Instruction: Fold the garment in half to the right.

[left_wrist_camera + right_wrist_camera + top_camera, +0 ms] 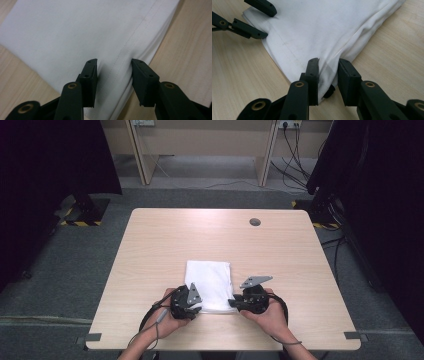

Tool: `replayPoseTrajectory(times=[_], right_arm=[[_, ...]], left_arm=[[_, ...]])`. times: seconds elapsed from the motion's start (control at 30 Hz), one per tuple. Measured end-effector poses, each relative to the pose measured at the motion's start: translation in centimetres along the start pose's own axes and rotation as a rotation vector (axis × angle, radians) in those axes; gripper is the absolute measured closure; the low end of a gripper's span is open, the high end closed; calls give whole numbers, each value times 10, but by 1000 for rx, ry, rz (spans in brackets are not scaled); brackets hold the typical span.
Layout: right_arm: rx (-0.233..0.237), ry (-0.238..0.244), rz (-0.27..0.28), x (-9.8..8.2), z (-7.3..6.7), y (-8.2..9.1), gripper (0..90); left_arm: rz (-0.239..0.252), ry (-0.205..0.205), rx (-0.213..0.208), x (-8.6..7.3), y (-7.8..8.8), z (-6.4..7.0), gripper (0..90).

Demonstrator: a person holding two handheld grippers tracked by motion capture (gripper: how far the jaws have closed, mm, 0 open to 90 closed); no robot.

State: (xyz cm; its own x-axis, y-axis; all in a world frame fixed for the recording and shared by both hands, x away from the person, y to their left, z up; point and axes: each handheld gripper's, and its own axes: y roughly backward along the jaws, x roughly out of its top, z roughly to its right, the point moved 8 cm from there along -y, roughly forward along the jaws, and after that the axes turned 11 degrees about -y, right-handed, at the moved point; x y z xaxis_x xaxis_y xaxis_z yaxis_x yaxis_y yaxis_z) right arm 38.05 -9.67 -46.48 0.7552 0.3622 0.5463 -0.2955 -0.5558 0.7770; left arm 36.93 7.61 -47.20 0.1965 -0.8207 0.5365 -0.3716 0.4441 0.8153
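A folded white cloth (209,282) lies flat on the wooden table (200,235), near its front edge. My left gripper (197,307) is at the cloth's near left corner. In the left gripper view its jaws (114,67) stand apart astride the stitched hem of the cloth (75,32), which lies flat between them. My right gripper (232,302) is at the near right corner. In the right gripper view its jaws (328,66) stand closer together, pinching a creased fold of the cloth (324,25). The left gripper (265,21) appears there at the top left, jaws wide.
A small round grey cap (255,222) sits in the table's far right part. Beyond the table are dark stands (85,205) on the grey floor, cables (295,150) and a wooden bench (200,140).
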Motion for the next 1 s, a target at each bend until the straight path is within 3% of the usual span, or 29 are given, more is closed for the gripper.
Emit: replayPoseTrajectory(times=[0.23,0.63,0.77,1.0], right_arm=[[-30,2,11,4,2,-1,714],[-93,-36,49,17,28,-4,700],[-81,-27,57,18,22,0,666],[-25,5,50,11,1,11,626]], left_arm=[[-6,5,14,3,-6,-11,561],[0,35,39,21,-23,-30,550],[1,26,34,19,-18,-28,545],[4,56,28,6,-9,-31,529]])
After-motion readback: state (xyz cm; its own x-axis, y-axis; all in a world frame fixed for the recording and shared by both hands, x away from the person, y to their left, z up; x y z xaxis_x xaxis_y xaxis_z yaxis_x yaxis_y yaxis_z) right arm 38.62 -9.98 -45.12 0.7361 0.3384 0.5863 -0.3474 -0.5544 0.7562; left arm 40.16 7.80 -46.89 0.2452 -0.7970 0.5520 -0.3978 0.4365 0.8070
